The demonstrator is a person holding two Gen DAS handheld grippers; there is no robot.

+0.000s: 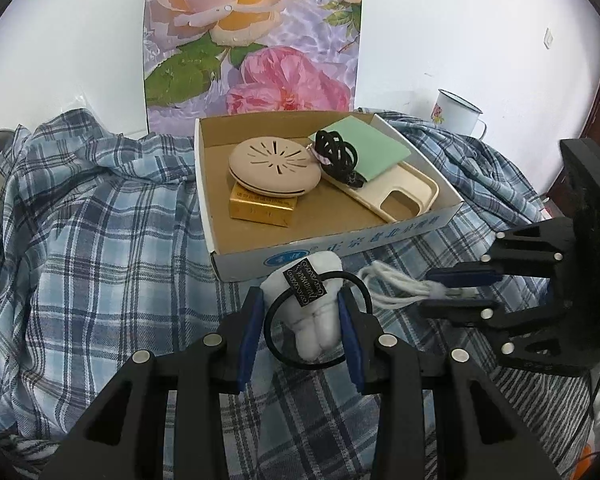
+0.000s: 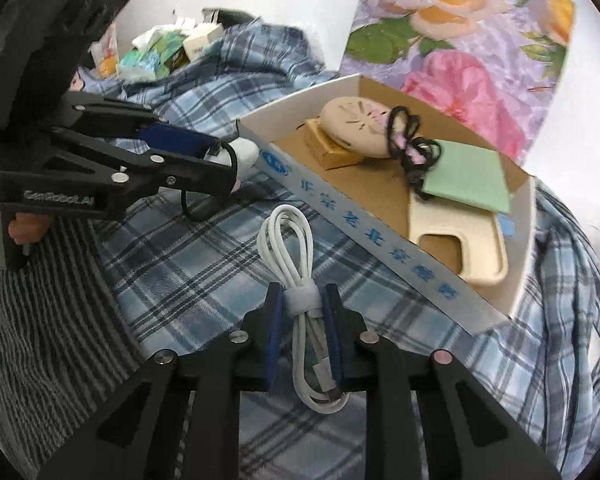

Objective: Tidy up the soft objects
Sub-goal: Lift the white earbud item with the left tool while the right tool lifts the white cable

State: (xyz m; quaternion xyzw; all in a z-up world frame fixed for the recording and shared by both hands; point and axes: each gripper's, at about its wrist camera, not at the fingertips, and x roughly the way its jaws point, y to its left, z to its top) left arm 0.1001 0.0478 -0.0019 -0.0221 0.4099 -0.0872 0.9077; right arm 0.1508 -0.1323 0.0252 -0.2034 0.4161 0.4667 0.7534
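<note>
Your right gripper (image 2: 302,300) jaws clench the bundled white cable (image 2: 300,280) on the plaid cloth (image 2: 180,264); the left gripper (image 1: 300,312) grips the plush hair tie (image 1: 316,304). Lift straight, clearing the cardboard box's (image 2: 380,236) wall.

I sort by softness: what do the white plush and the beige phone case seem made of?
Plush: looks like fuzzy fabric with stuffing; its surface is matte and bulges between the left claw pads. Phone case: probably silicone or soft plastic; smooth, matte, rounded edges.
</note>
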